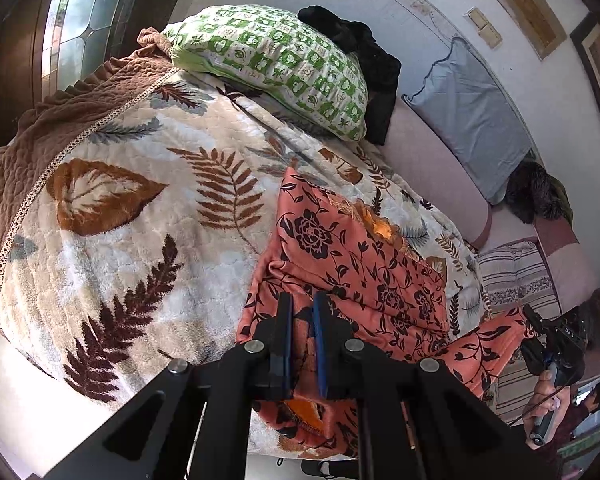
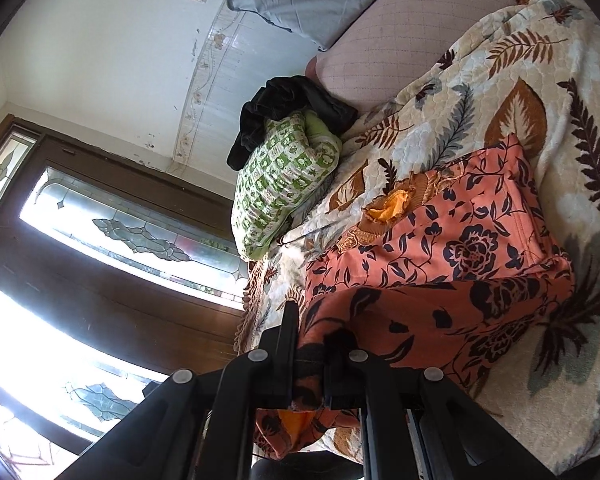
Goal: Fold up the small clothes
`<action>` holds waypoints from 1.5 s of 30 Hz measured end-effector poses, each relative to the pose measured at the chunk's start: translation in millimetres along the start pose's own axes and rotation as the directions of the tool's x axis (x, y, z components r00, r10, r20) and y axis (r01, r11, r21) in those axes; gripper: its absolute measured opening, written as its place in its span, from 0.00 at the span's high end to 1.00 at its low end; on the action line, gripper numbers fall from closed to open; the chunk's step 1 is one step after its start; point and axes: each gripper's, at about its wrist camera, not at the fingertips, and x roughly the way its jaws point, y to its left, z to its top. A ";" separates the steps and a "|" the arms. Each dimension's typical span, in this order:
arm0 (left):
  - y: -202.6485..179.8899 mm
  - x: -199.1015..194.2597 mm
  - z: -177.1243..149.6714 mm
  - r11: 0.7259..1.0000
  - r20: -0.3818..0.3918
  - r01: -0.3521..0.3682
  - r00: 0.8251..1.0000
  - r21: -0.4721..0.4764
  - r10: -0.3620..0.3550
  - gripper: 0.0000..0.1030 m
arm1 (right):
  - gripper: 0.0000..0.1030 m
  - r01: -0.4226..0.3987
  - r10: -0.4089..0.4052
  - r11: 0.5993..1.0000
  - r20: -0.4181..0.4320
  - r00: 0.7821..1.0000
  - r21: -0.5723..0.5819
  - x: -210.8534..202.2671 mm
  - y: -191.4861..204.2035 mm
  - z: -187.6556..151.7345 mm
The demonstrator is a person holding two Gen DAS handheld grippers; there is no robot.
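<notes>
Garment (image 1: pixel 364 264) spread on the bed's leaf blanket (image 1: pixel 132 208), near edge lifted. Left claw (image 1: pixel 302 320) clenched on the hem, right claw (image 2: pixel 314 334) clenched on the other corner. Soft, light, floppy cloth; best gripped at corners, likely to sag mid-span.

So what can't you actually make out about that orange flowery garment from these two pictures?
- Left wrist view: the flowered garment's near edge is hidden by the left gripper shut on it.
- Right wrist view: the gripped corner is hidden by the right gripper.
- Both views: what kind of garment it is; folds cover its shape.
- Both views: the leaf-print blanket beneath it is covered.
</notes>
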 end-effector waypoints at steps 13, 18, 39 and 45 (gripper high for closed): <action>-26.3 46.1 106.6 0.998 0.046 -0.049 0.998 0.041 0.047 0.92 | 0.90 0.048 -0.052 0.998 0.093 0.994 0.043 14.6 -40.5 85.4; -15.9 72.0 82.0 0.999 0.003 -0.025 1.000 0.027 0.025 0.65 | 0.90 0.087 -0.095 0.992 0.088 0.992 0.091 34.4 -78.0 98.9; -10.0 117.0 23.7 0.946 -0.266 0.048 0.954 -0.321 -0.139 0.20 | 0.90 0.051 -0.063 0.986 0.069 0.996 0.161 10.3 -118.4 30.1; -2.7 146.2 18.7 0.937 -0.336 -0.034 0.937 -0.348 -0.091 0.85 | 0.90 0.045 -0.057 0.987 0.079 0.995 0.152 4.7 -116.0 30.3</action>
